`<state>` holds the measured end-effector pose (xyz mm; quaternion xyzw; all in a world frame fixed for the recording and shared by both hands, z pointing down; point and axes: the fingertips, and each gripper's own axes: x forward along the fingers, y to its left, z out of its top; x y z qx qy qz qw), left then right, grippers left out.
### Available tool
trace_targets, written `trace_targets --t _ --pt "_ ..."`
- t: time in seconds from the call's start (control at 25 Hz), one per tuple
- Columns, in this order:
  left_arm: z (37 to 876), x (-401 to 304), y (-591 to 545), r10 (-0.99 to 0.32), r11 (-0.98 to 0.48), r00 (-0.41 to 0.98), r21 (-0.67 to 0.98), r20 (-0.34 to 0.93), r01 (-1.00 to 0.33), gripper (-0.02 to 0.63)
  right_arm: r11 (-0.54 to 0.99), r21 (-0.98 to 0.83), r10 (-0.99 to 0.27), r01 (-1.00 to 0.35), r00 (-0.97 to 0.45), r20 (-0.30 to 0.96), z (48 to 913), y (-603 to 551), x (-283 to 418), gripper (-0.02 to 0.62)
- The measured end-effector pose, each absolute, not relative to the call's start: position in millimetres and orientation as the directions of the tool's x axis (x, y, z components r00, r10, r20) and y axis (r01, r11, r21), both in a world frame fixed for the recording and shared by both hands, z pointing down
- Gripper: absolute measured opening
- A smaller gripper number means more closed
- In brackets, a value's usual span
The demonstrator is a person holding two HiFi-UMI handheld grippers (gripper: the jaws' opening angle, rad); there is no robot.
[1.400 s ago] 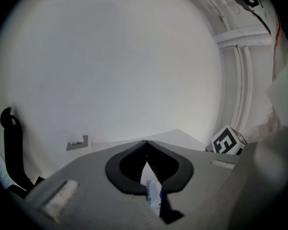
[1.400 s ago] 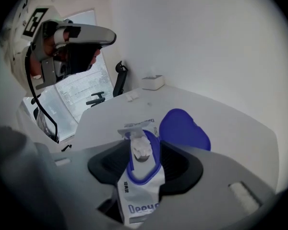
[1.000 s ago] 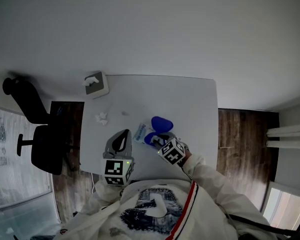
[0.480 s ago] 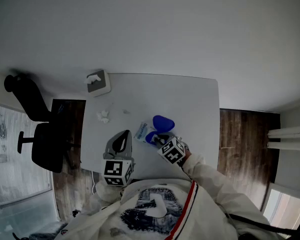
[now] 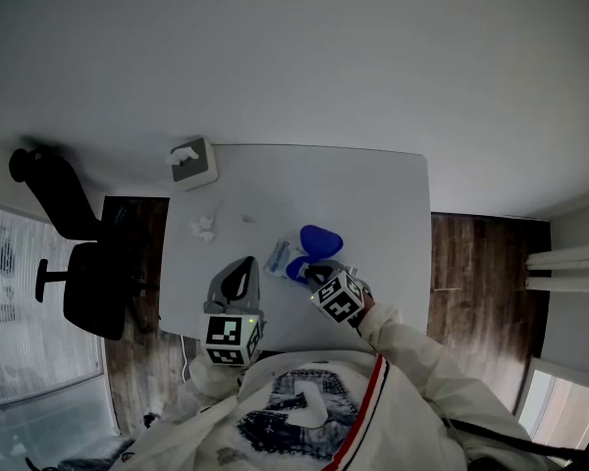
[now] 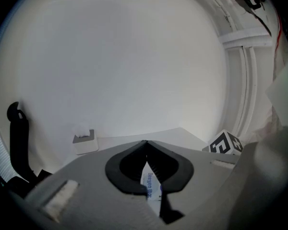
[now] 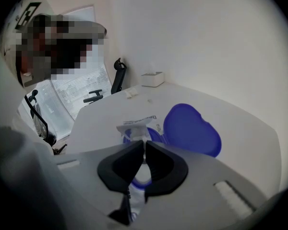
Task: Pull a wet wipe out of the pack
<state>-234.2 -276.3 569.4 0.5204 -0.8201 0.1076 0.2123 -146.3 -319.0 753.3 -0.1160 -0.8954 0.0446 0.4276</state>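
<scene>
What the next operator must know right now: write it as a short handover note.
Left gripper: shut on the edge of the wipe pack, holding it on the white table.
Right gripper: jaws closing on the wet wipe that stands up from the pack's opening; blue lid flipped open.
Done: lid open, wipe pinched.
Left: pull the wipe up and out while the left gripper keeps the pack down.

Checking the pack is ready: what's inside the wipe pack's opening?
A white wet wipe sticks up from the blue-rimmed opening beside the raised lid; the right gripper is closing its jaws on it. Wipes deeper in the pack are hidden by the gripper.
</scene>
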Motion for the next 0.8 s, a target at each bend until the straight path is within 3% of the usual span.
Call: trace_targets --t 0.8 --pt "574.6 -215.5 -284.3 -0.829 0.382 -0.311 0.064 0.466 -0.922 0.005 0.972 -0.229 0.203 0.058 -0.701 0.683 714.2 -327.7 -132.3 0.015"
